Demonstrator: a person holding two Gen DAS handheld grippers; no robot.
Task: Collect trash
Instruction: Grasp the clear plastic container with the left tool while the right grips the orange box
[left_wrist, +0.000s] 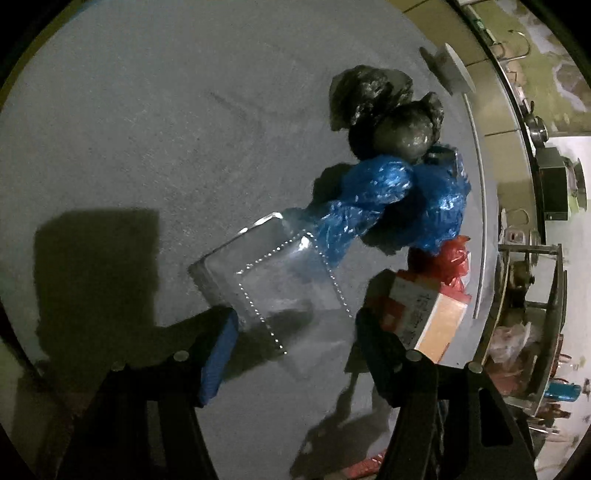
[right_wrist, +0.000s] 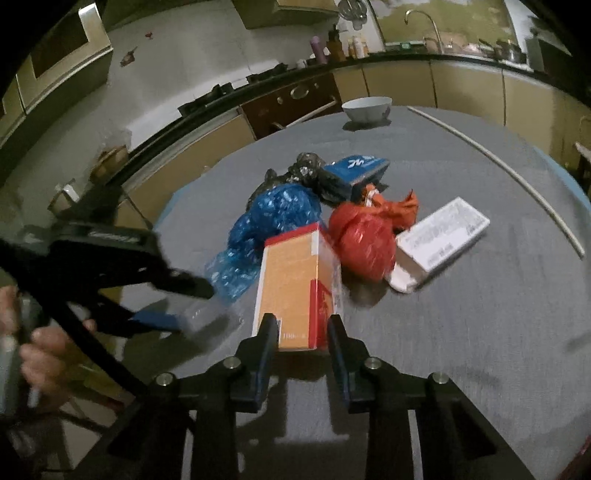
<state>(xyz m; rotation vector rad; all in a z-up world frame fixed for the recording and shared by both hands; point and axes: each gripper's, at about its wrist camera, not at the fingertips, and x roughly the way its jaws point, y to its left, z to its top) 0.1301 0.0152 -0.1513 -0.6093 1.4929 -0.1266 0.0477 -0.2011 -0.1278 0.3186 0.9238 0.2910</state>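
A: What is the right gripper (right_wrist: 301, 325) doing?

B: Its two fingers are clamped on the near end of the orange and red carton (right_wrist: 295, 280). The blue pads press on both sides, so it grips that box, which stands tilted on the grey table (right_wrist: 480, 332).

A: And the left gripper (left_wrist: 295, 325)?

B: Its jaws stand apart. In its own view the clear plastic box (left_wrist: 273, 273) lies between the fingers, with the blue pad (left_wrist: 218, 354) of one finger just beside the box's edge. I cannot tell whether that pad touches it; the other finger is clear of it. It grips nothing.

A: Can you see that gripper from the other side?

B: Yes, in the right wrist view it comes in from the left, blurred, with a hand (right_wrist: 40, 350) around its handle.

A: Where is the rest of the trash?

B: All in one heap near the middle of the table. A crumpled blue bag (right_wrist: 269, 221) lies against the carton, and a black bag (left_wrist: 384, 110) sits behind the blue one. A red bag (right_wrist: 362, 240) rests just beside the carton on its other side, and a white carton (right_wrist: 439, 240) touches the red bag. A blue box (right_wrist: 354, 173) sits behind the red bag.

A: Anything else on the table?

B: A white bowl (right_wrist: 367, 109) at the far edge, well apart from the heap
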